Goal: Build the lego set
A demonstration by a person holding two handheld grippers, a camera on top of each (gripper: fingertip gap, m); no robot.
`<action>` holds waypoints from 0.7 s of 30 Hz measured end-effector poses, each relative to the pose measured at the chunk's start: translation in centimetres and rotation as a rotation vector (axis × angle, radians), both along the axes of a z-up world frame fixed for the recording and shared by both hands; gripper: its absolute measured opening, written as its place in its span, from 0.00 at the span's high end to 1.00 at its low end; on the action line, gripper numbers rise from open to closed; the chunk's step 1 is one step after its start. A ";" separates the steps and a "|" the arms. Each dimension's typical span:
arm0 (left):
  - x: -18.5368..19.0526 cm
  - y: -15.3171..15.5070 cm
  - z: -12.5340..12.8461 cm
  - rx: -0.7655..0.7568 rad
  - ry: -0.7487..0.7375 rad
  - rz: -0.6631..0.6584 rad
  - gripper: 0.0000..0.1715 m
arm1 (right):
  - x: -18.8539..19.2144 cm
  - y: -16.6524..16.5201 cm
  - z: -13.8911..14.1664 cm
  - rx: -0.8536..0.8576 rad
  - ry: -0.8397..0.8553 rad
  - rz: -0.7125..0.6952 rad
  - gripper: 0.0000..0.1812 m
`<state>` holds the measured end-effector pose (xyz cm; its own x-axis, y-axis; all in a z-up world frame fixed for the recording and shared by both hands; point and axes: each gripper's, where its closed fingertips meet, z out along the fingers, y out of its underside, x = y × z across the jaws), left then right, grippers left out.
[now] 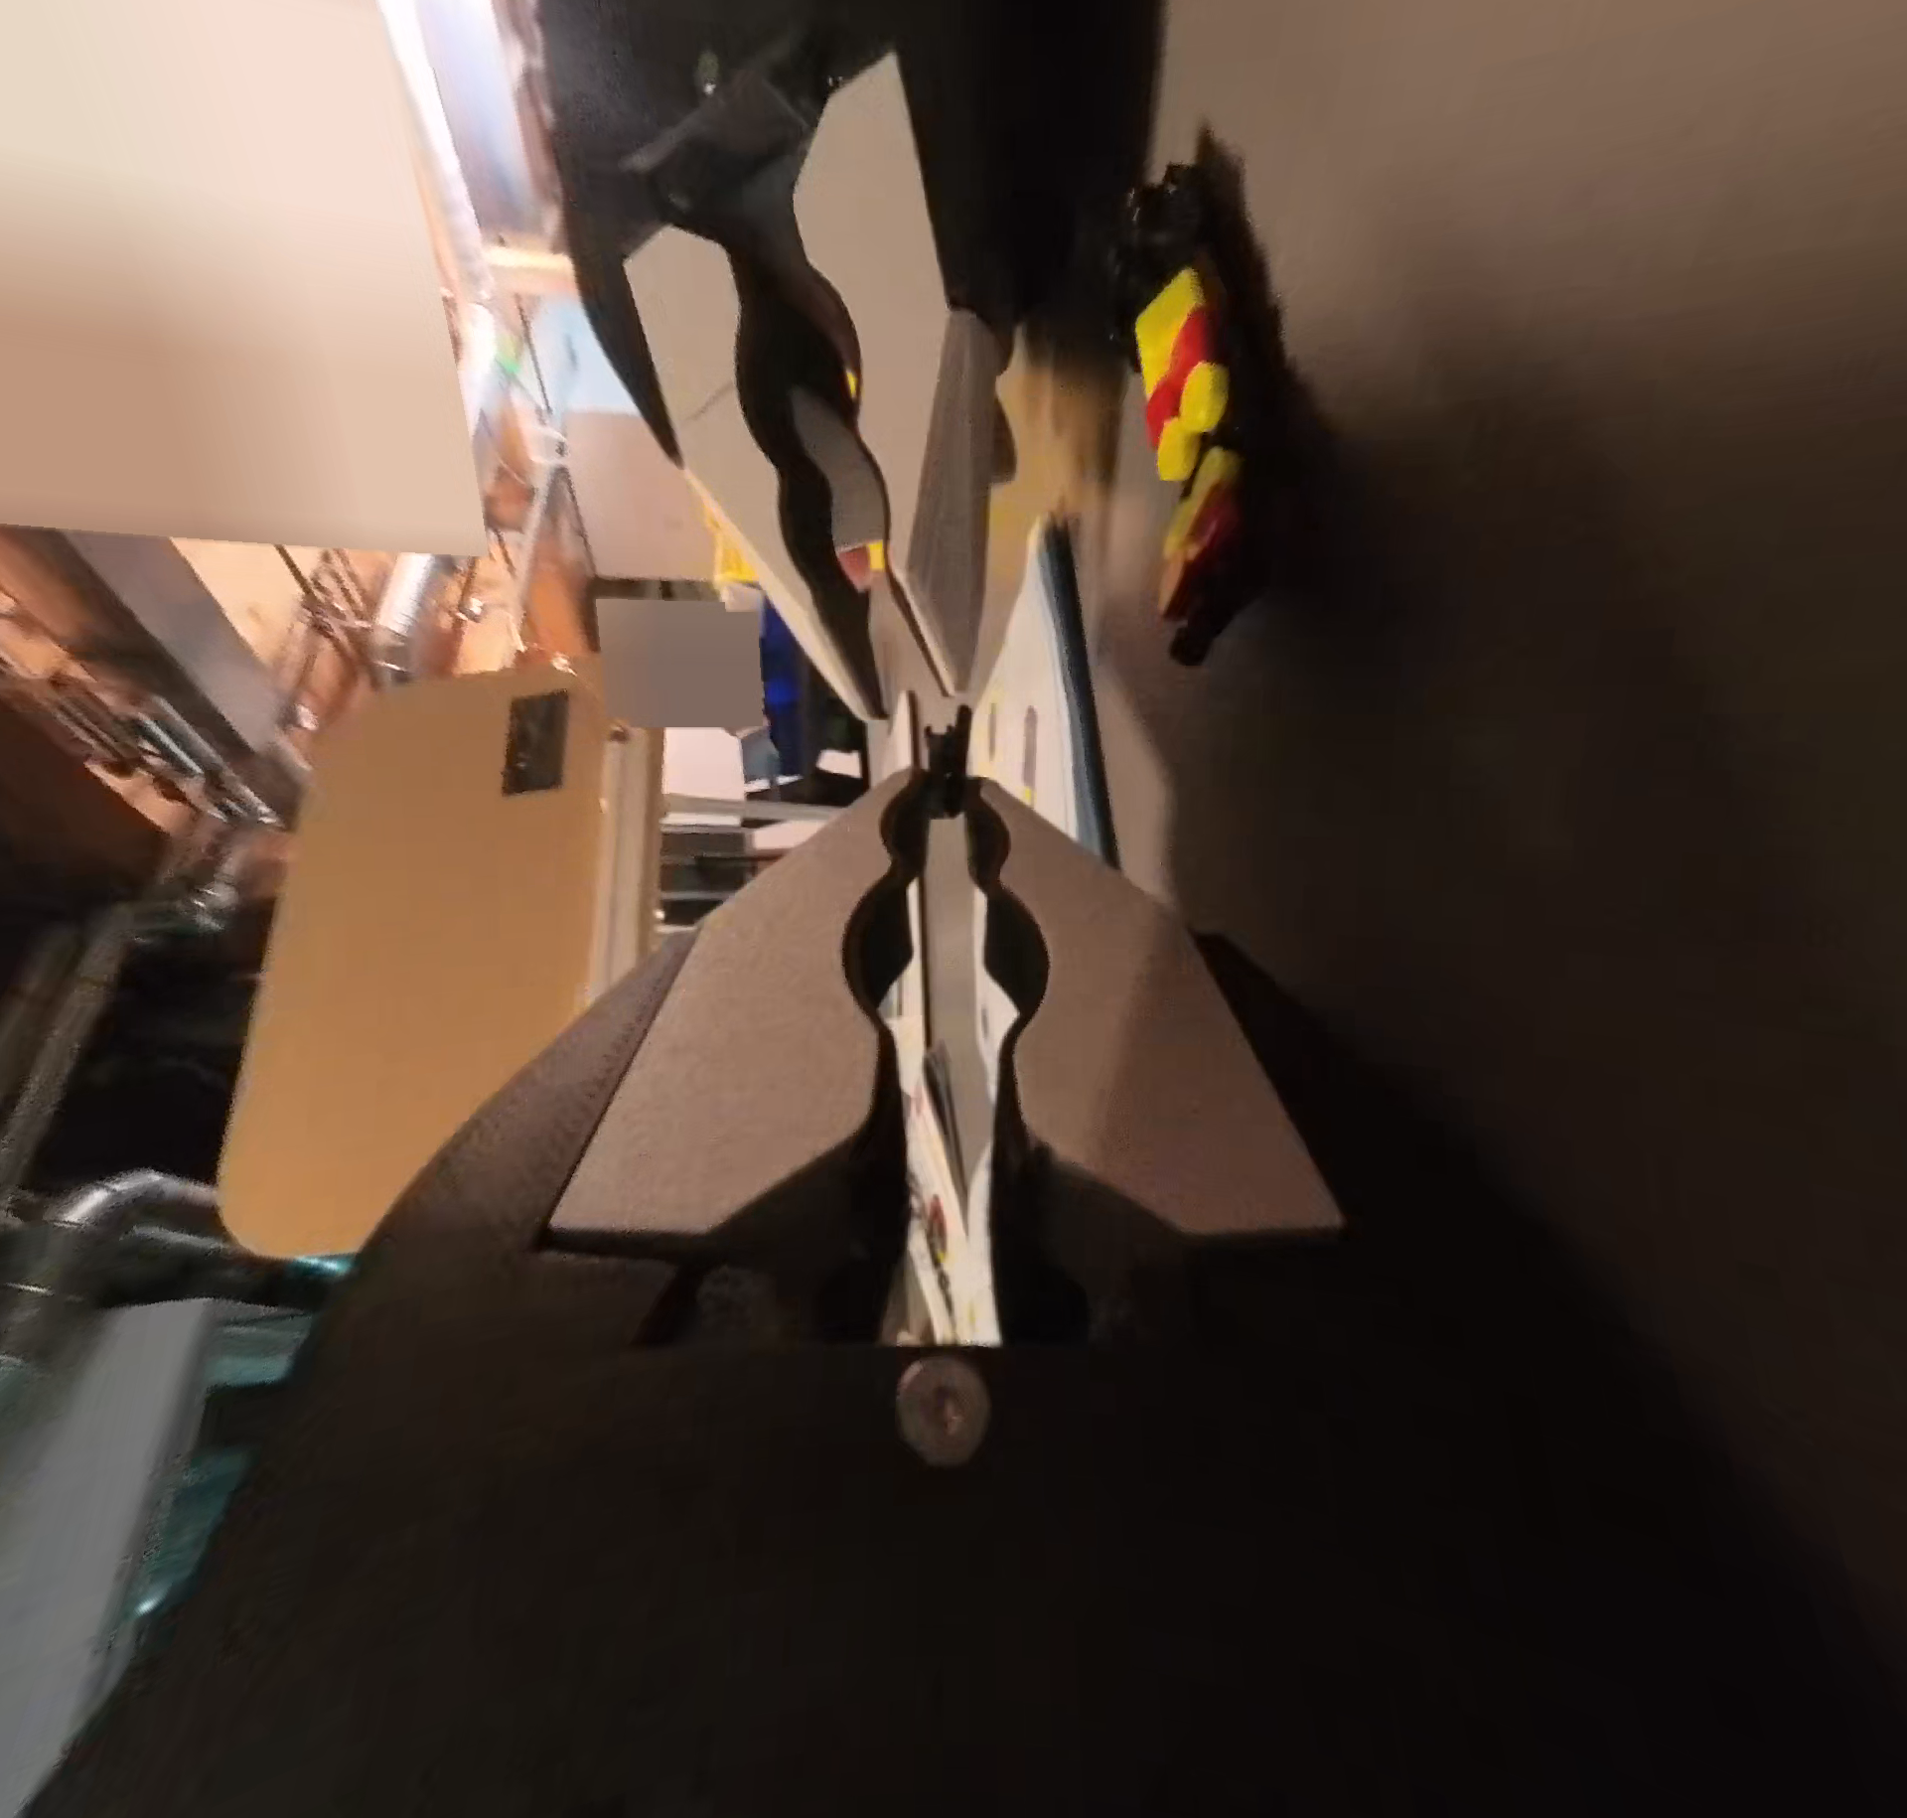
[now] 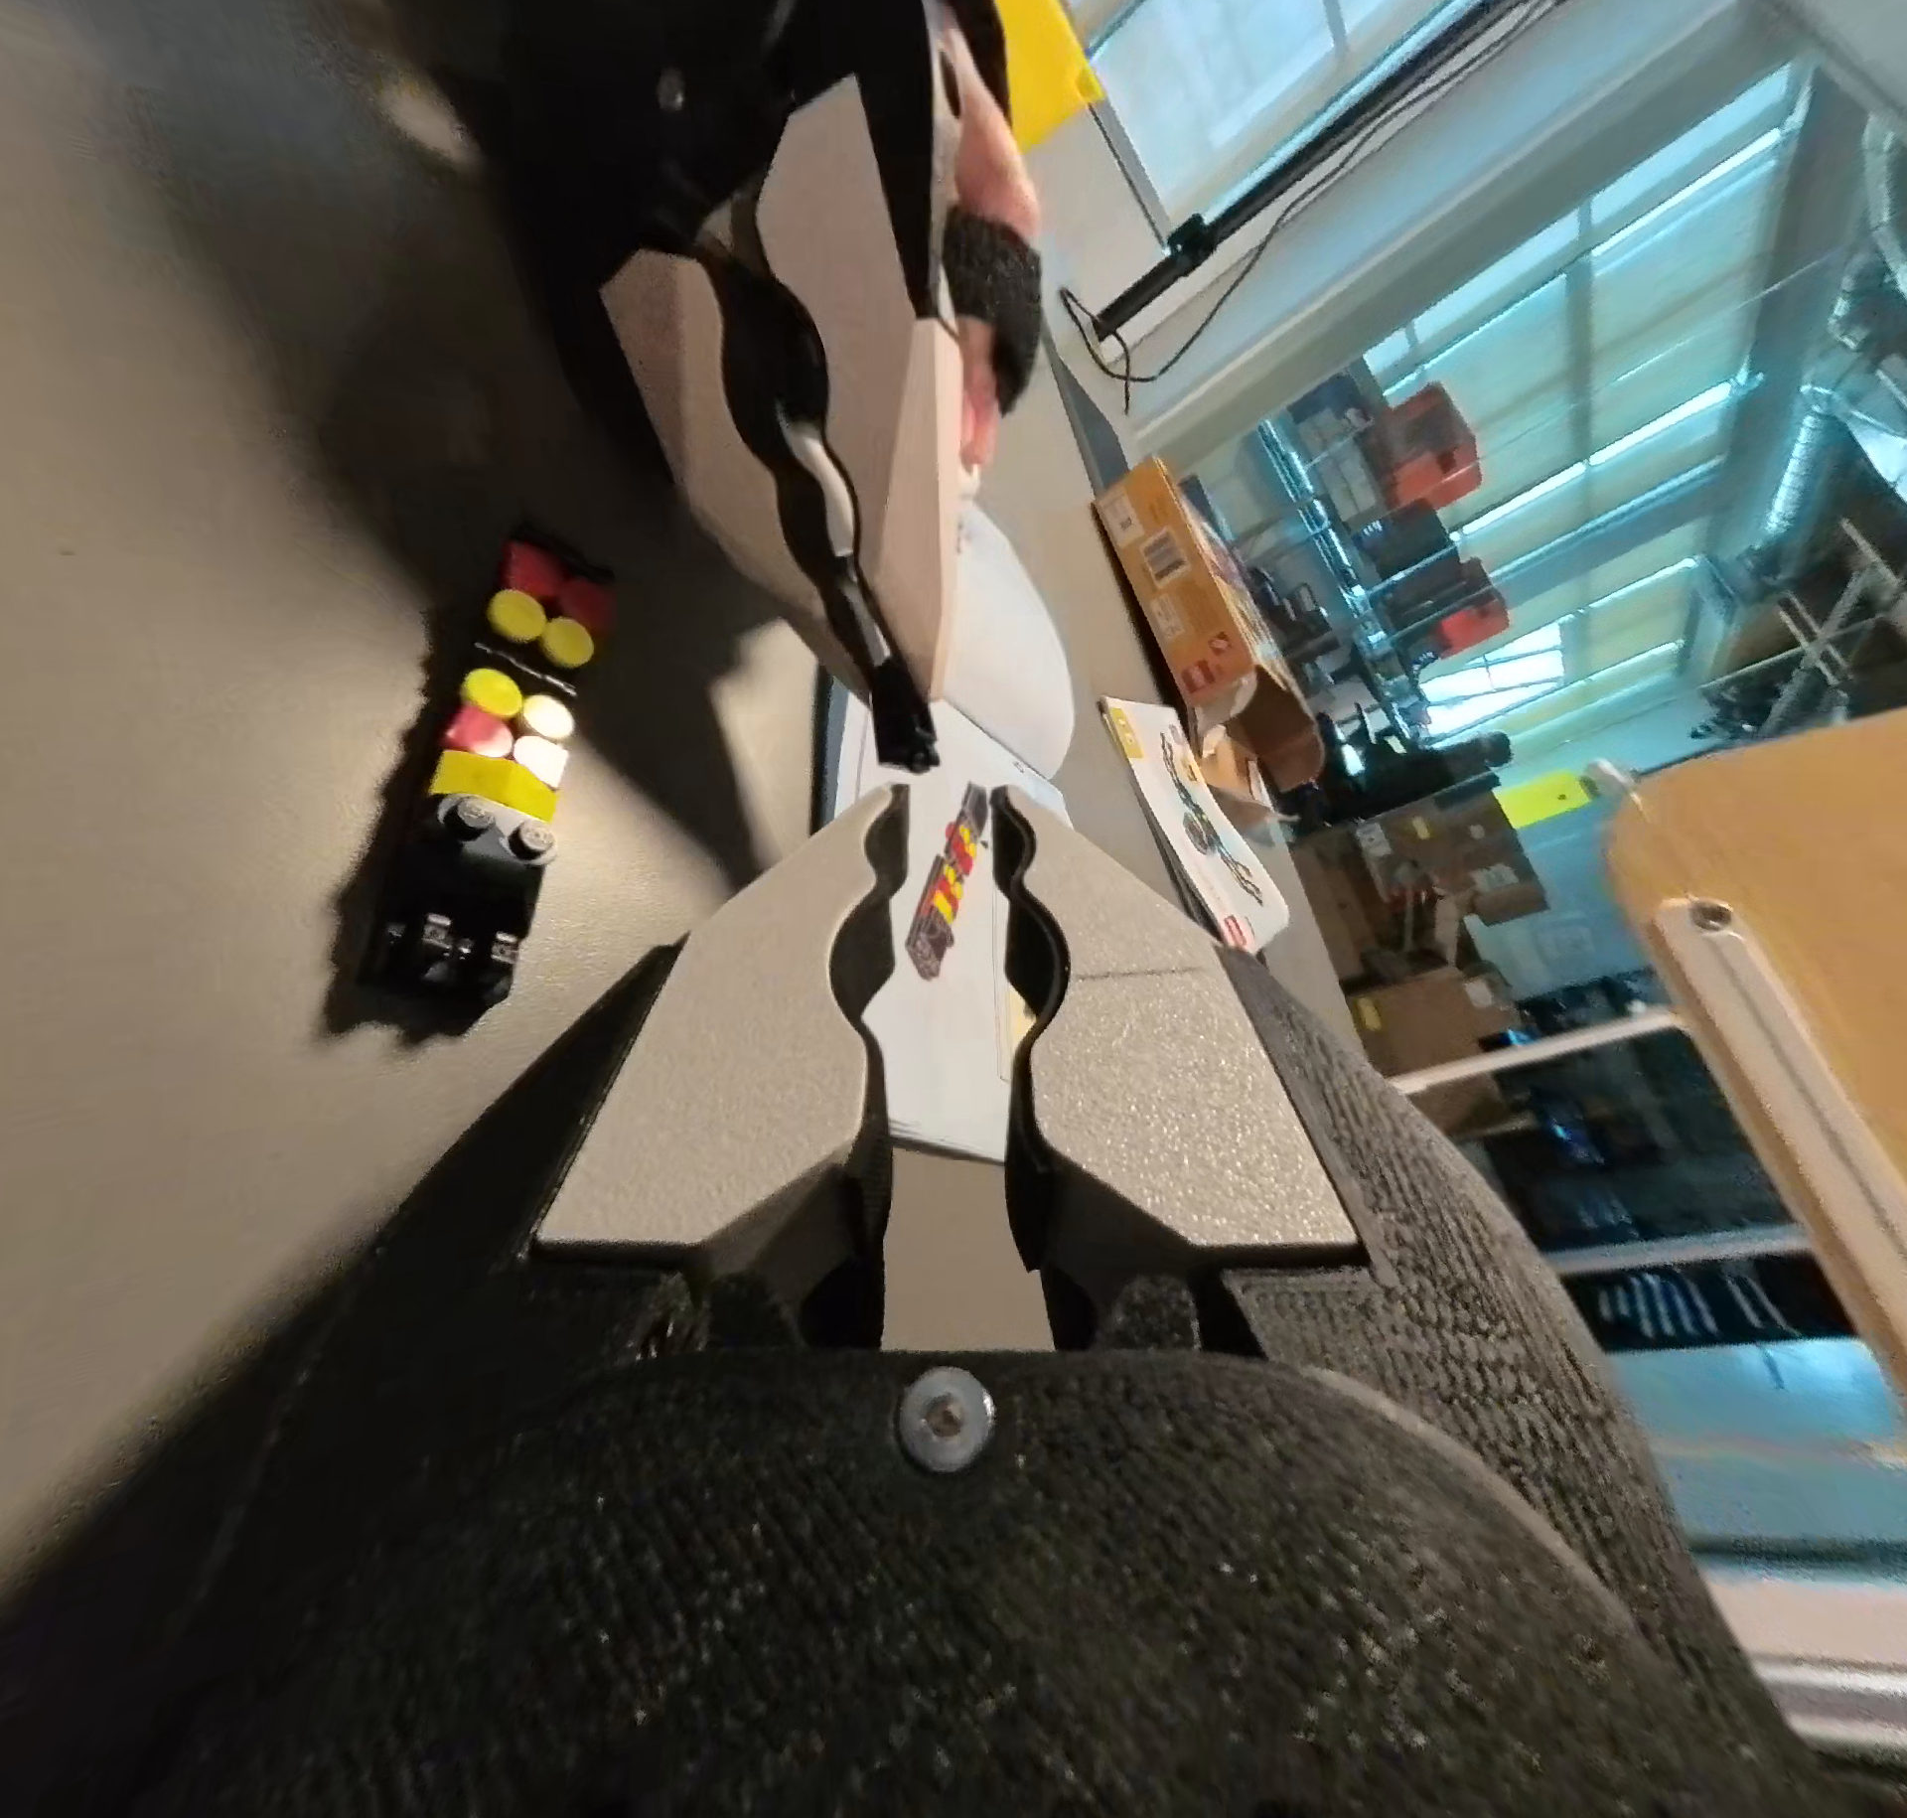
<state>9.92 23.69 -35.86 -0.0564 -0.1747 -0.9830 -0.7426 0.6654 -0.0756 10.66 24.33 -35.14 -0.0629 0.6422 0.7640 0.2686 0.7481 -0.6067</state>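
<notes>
Our left gripper [image 1: 944,772] pinches a small black piece [image 1: 941,757] mid-frame, apparently for handover. Our right gripper [image 2: 947,800], spread and empty, faces it; the lego build [image 2: 495,767] waits left.

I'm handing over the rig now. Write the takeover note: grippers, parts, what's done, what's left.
Left gripper: shut on a small black lego piece, held in the air.
Right gripper: open, empty, facing it over the open instruction booklet.
Partly built black model with yellow and red round pieces lies apart on the grey table.
Left: fit the small piece, probably onto the model.
</notes>
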 end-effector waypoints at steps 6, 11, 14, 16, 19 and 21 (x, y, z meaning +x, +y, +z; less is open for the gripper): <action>0.0 -0.2 2.0 -0.292 -0.300 -0.027 0.97 | 0.3 -0.1 1.3 -0.105 0.064 0.034 0.91; 0.2 -0.6 2.6 -0.368 -0.370 -0.075 0.97 | 0.5 -0.9 2.2 -0.097 0.127 0.083 0.87; 0.5 -1.1 2.0 -0.374 -0.330 -0.100 0.97 | 0.4 -1.3 2.0 -0.080 0.121 0.098 0.89; 0.6 -1.3 1.9 -0.390 -0.327 -0.110 0.97 | 0.4 -1.4 1.9 -0.073 0.114 0.103 0.89; 0.9 -2.0 1.8 -0.432 -0.323 -0.156 0.97 | 0.3 -1.9 0.9 -0.007 0.069 0.115 0.89; 0.9 -2.1 1.7 -0.448 -0.323 -0.159 0.97 | 0.2 -2.4 0.6 0.031 0.052 0.133 0.89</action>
